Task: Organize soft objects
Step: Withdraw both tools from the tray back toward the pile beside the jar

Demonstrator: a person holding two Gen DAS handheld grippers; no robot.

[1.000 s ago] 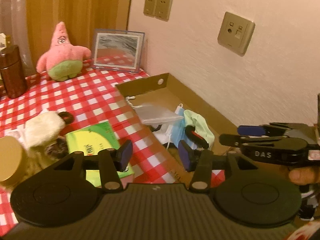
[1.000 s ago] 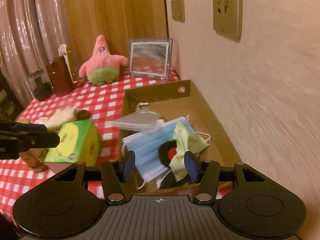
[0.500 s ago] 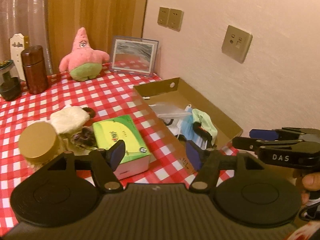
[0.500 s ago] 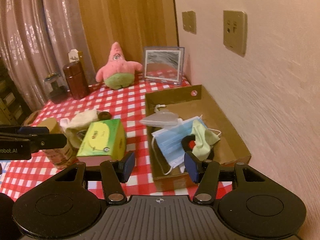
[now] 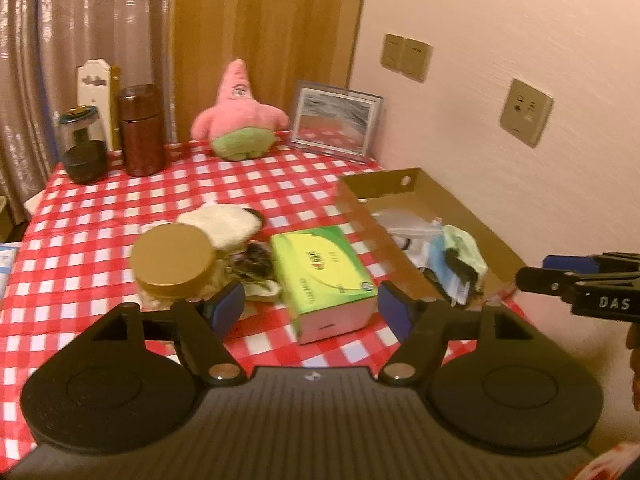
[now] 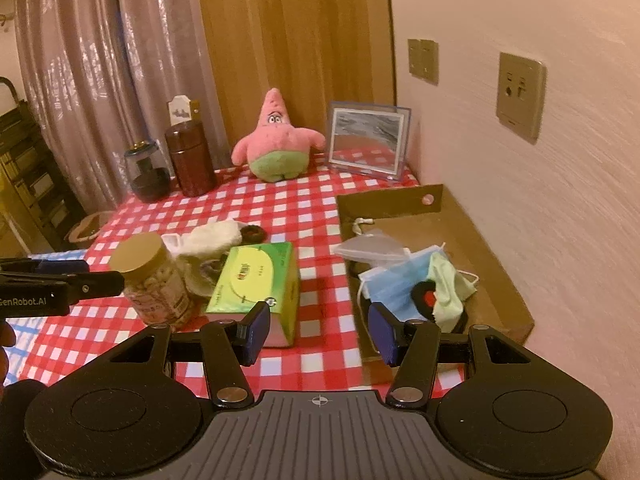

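Now both tongs hang empty, left tongs [image 5: 310,306] widening, right tongs [image 6: 318,330] half-wide; next comes fetching the white fluffy cloth [image 5: 224,224] to the cardboard box [image 6: 492,256].

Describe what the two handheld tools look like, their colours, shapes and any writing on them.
Both tools are black plastic. Each has a ribbed grey-black body, two round discs at the sides, silver pivot screws, and two angled fingers tipped with blue pads. The left tool seen from the side reads "GenRobot.AI"; the right tool seen from the side reads "DAS". No cables or sleeves are visible.
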